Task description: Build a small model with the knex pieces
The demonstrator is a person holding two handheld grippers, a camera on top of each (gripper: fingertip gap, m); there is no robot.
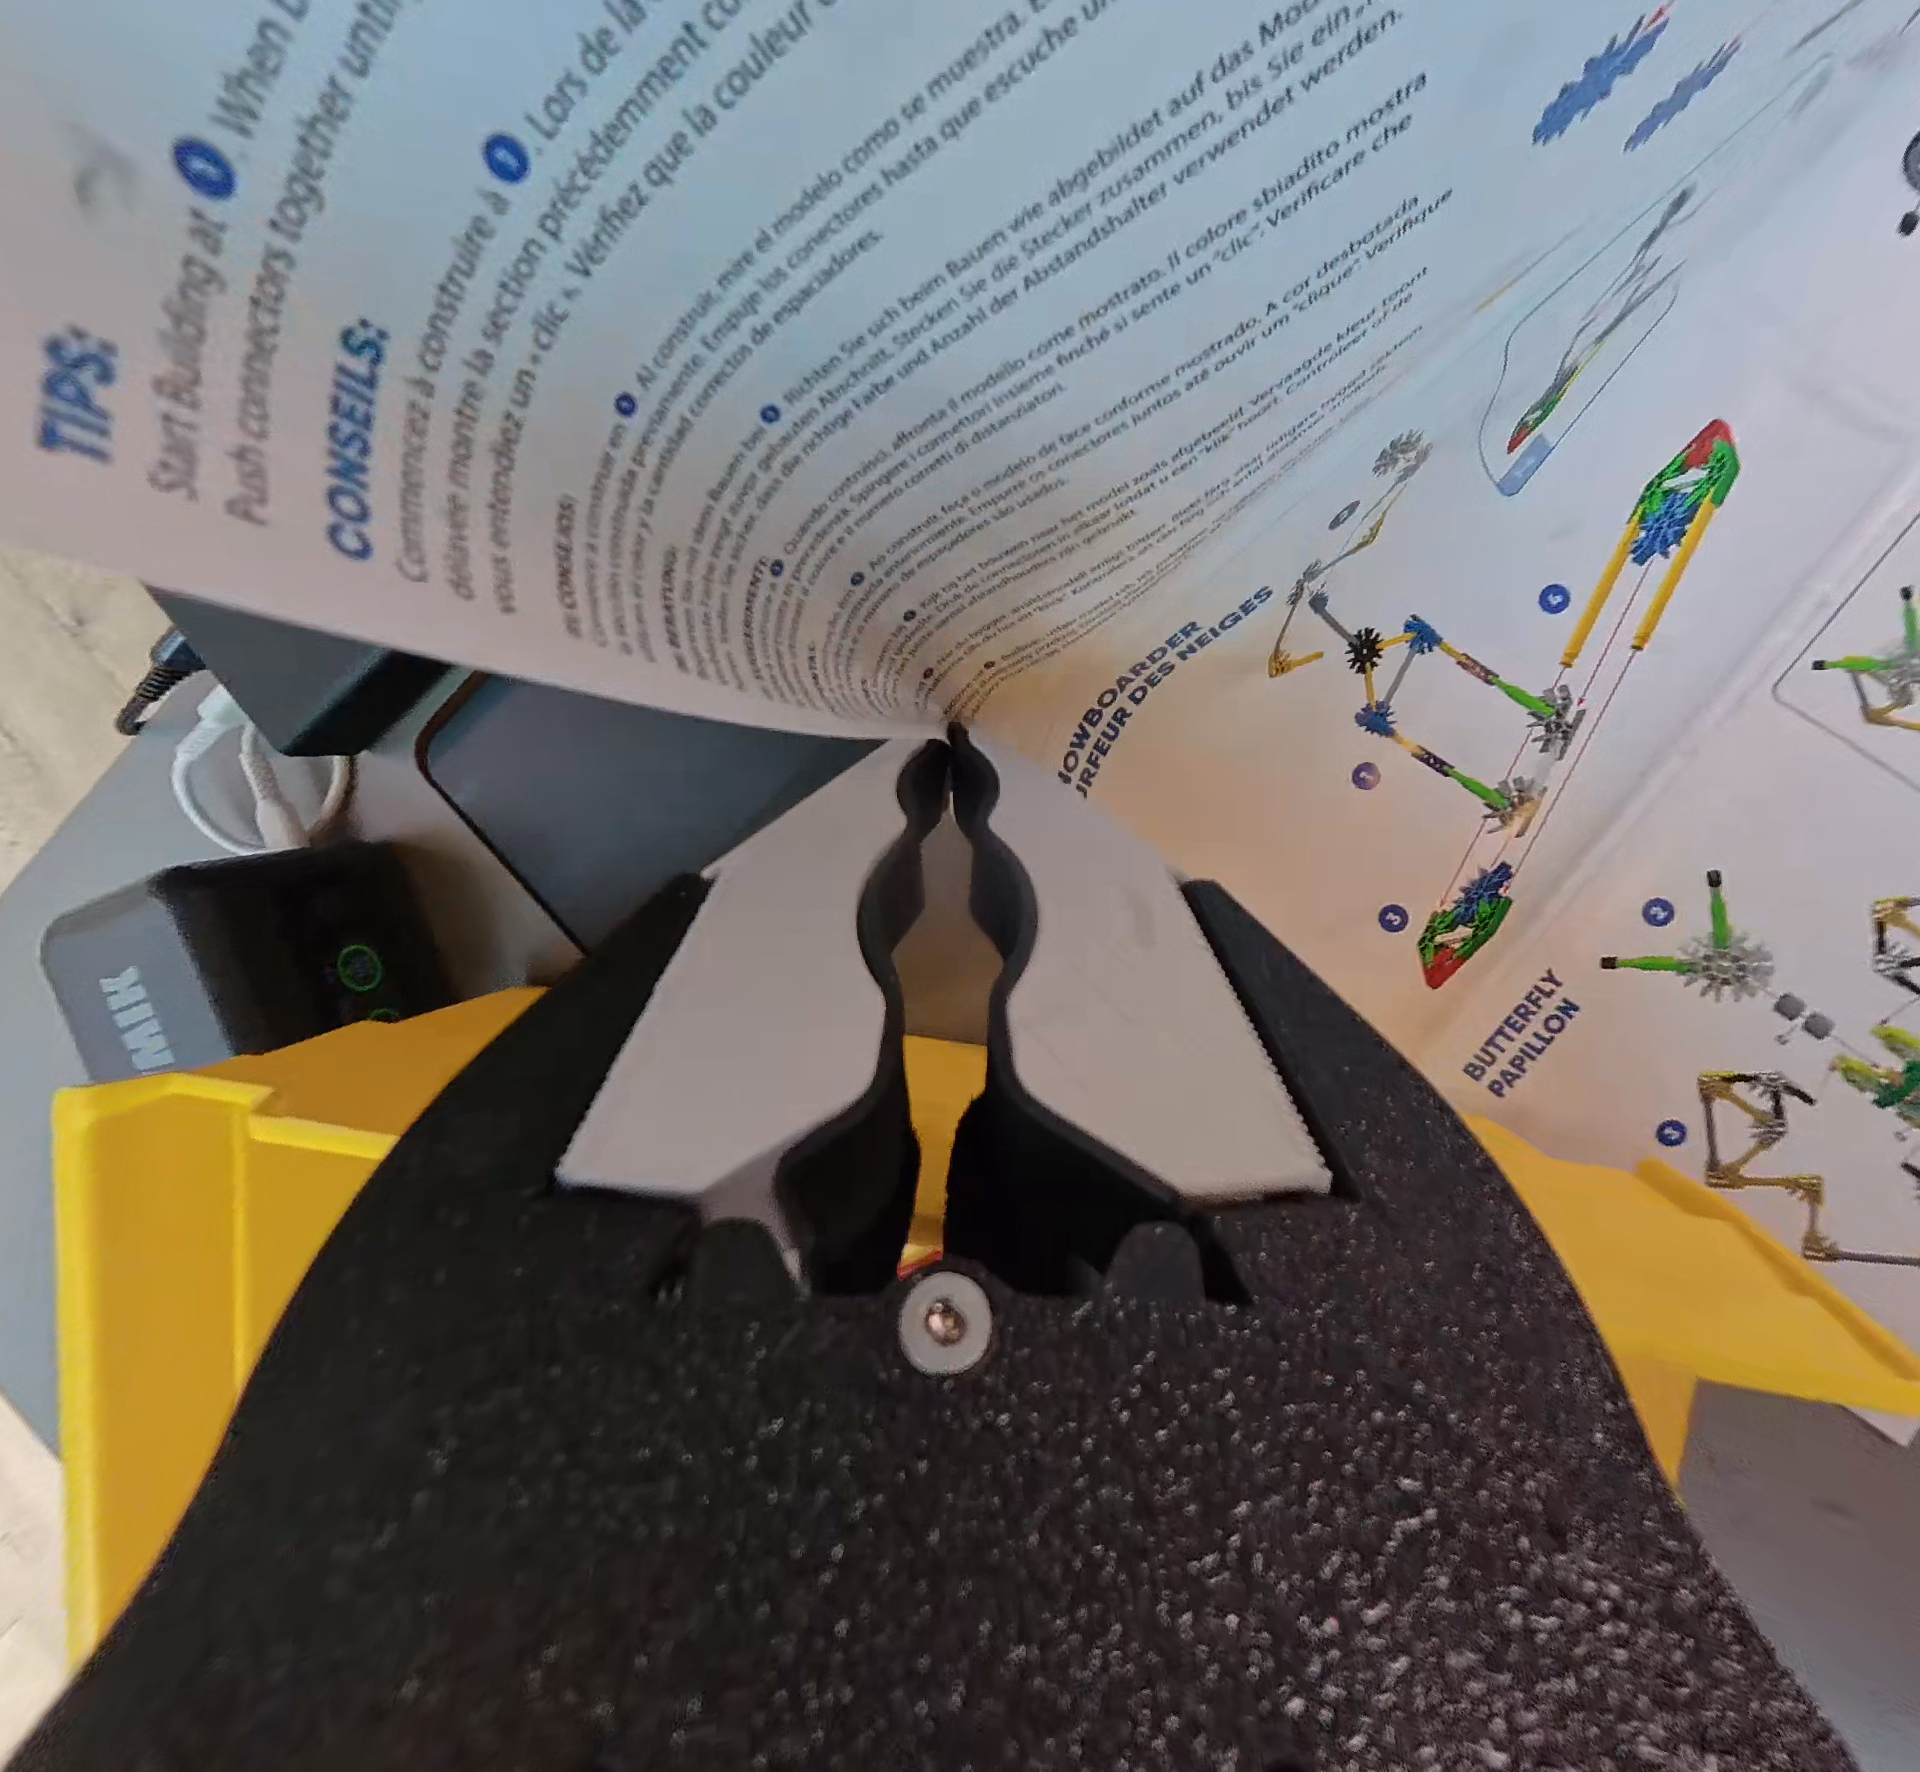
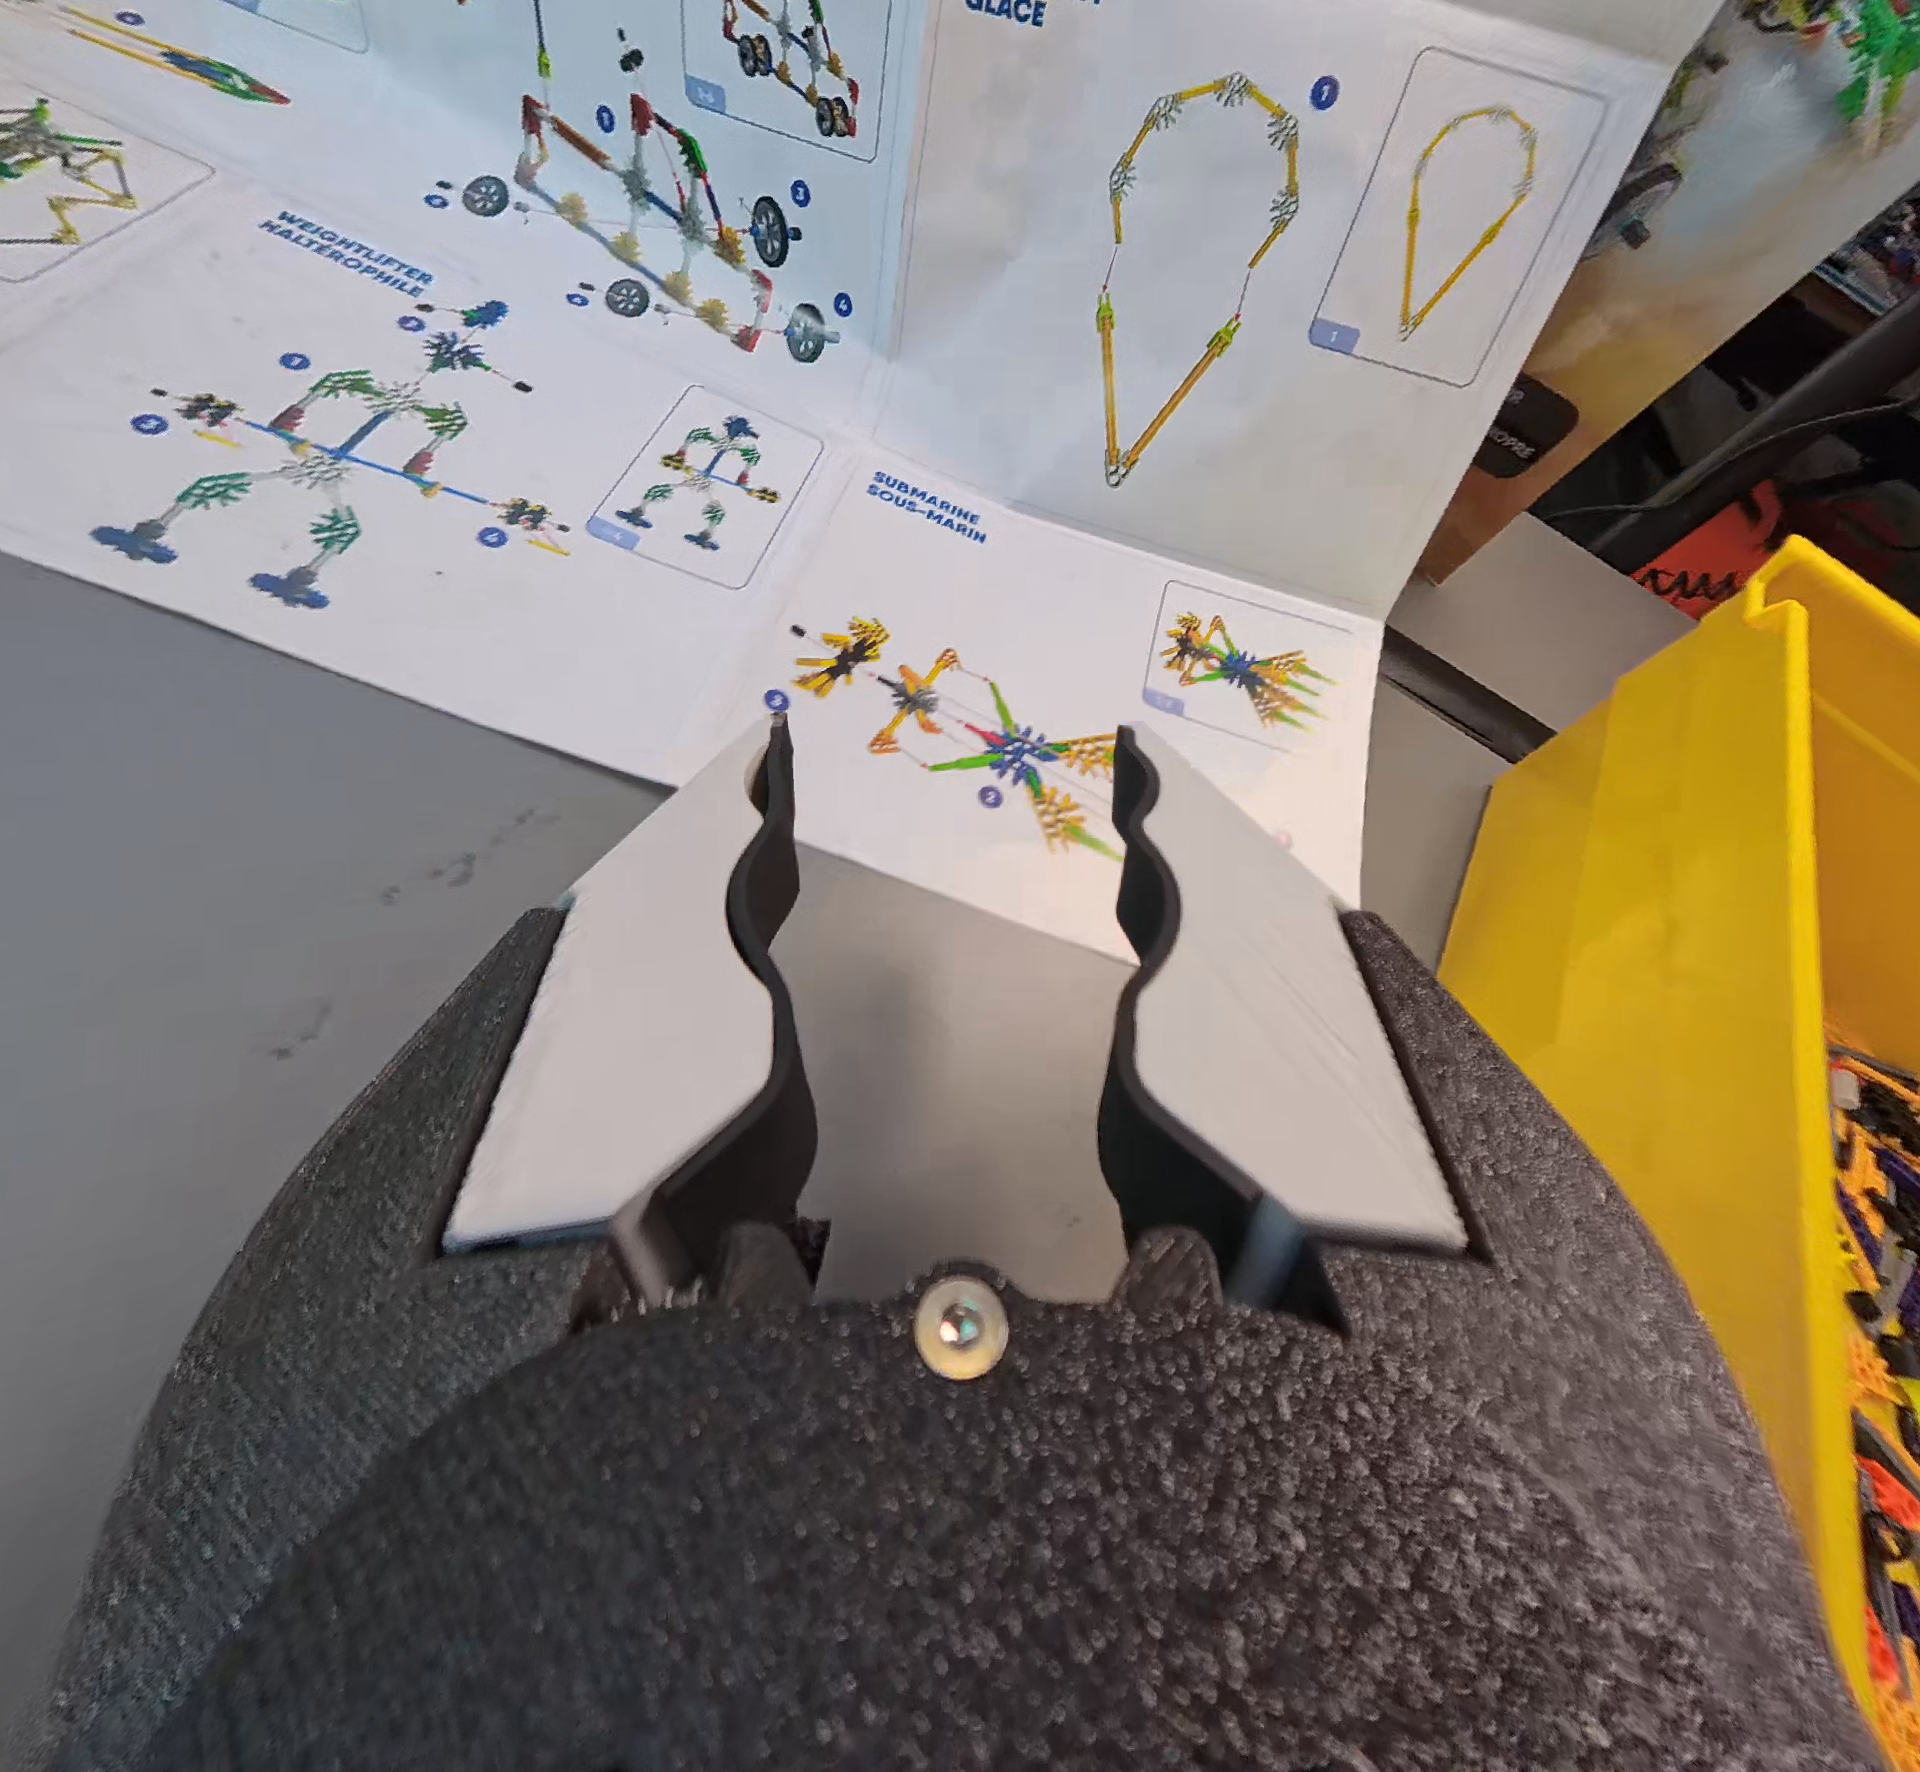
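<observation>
My left gripper (image 1: 951, 740) is shut on the edge of a large white printed instruction sheet (image 1: 935, 268). The sheet curves up and away from the pinched point and fills the top of the left wrist view. The same sheet (image 2: 727, 372) shows in the right wrist view, partly flat on the grey table (image 2: 260, 839) and bent upward along its folds at the back right. My right gripper (image 2: 951, 756) is open and holds nothing. Its fingertips hover just over the sheet's near edge, and the pads do not press on the paper.
A yellow plastic bin (image 2: 1662, 995) with many small coloured building pieces stands at the right. A yellow bin (image 1: 208, 1203) also lies under my left gripper. Black boxes (image 1: 260, 964), a dark flat device (image 1: 623, 787) and white cables (image 1: 260, 787) lie at the left.
</observation>
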